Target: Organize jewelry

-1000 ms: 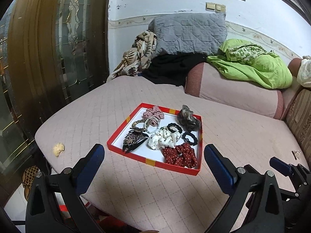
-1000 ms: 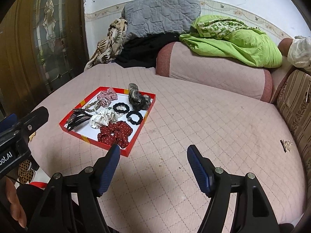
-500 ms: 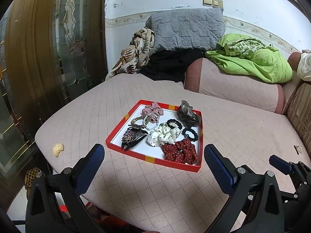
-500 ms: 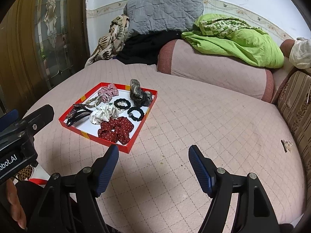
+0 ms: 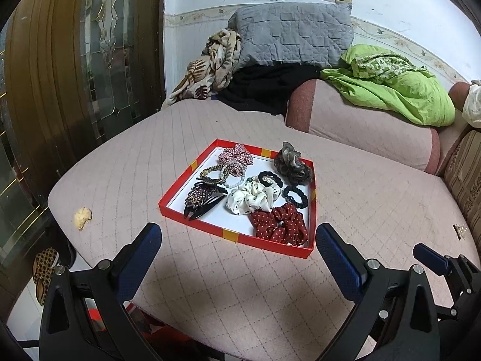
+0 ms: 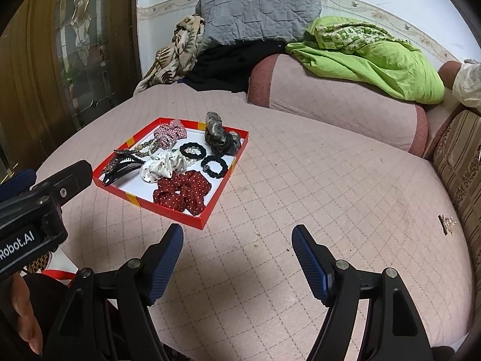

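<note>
A shallow red tray [image 5: 192, 220] [image 6: 177, 216] lies on the pink quilted seat. It holds several hair pieces: a red dotted scrunchie [image 5: 279, 224] [image 6: 182, 191], a white dotted scrunchie [image 5: 249, 200] [image 6: 162, 165], a black hair tie [image 5: 296, 195] [image 6: 215, 166], a grey scrunchie [image 5: 291, 162] [image 6: 219, 135], a pink checked scrunchie [image 5: 236, 158], a beaded bracelet [image 5: 215, 173] and a dark claw clip [image 5: 200, 198] [image 6: 120, 168]. My left gripper [image 5: 237, 246] is open and empty, just short of the tray's near edge. My right gripper [image 6: 237, 246] is open and empty, right of the tray.
A small hair clip [image 5: 460, 230] [image 6: 446, 224] lies at the seat's right edge by the striped cushion [image 6: 460, 162]. A beige crumb [image 5: 82, 216] lies near the left edge. A bolster [image 5: 360, 126], grey pillow [image 5: 291, 36] and green cloth [image 5: 390, 84] are behind. A wooden door [image 5: 60, 75] stands left.
Both grippers have moved slightly forward towards the tray, which now looks a little nearer. Both stay open and empty. Nothing in the tray has moved.
</note>
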Demonstrator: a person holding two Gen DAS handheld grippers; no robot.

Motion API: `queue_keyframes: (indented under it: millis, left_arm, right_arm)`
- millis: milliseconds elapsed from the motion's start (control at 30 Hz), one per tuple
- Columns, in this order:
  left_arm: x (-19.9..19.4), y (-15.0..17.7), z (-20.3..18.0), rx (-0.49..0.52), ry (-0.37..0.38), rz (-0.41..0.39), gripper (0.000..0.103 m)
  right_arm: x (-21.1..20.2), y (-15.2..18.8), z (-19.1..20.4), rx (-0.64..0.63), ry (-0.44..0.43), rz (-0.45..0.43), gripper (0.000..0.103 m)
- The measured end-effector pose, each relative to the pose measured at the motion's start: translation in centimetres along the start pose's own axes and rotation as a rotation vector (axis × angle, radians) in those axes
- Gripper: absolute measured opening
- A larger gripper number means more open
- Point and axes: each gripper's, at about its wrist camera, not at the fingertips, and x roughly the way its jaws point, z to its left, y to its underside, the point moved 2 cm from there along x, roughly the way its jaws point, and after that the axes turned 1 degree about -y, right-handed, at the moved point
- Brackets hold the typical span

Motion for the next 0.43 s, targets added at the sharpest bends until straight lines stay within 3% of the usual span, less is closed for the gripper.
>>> queue_keyframes:
  millis: [433]
  left_arm:
    - [0.37,-0.13,0.30,-0.016,-0.043,0.029,0.102]
  right_arm:
    - [0.76,0.49,-0.20,0.014,-0.011,0.025,0.080]
